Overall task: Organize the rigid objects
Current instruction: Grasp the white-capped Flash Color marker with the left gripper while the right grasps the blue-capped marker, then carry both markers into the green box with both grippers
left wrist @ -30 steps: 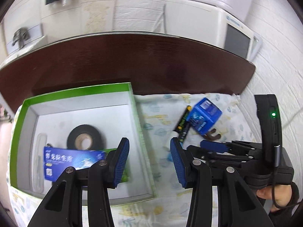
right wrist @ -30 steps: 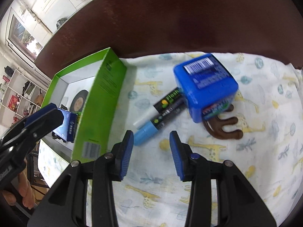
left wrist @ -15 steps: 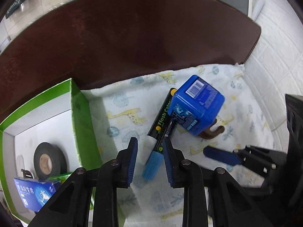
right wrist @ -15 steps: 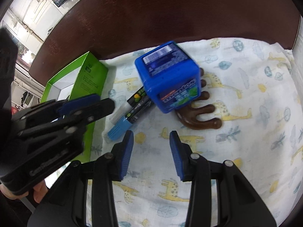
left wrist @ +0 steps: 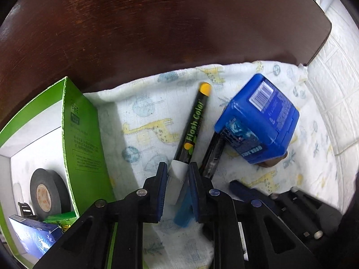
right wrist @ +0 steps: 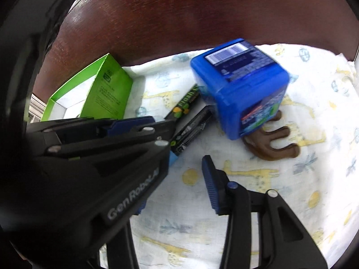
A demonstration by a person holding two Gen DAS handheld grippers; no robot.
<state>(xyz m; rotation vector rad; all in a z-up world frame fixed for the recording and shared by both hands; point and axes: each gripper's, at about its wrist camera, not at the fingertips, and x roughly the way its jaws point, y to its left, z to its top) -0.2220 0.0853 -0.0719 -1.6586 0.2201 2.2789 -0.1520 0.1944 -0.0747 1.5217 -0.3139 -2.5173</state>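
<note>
Left gripper [left wrist: 178, 174] now lowered over the Flash Color marker [left wrist: 193, 130], no longer beside the green box [left wrist: 83, 139]; jaws just closing, pads clamped on its white end. Right gripper [right wrist: 179, 179] just closing too, apart, nothing between, blue container [right wrist: 240, 85] ahead of it.

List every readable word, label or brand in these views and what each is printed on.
"Flash Color": on the black marker between the left gripper's pads.
"GenRobot...", last letters unclear: on the left gripper's arm in the right wrist view.
Blue box: barcode and labels blurred.
Green carton: print too small.
</note>
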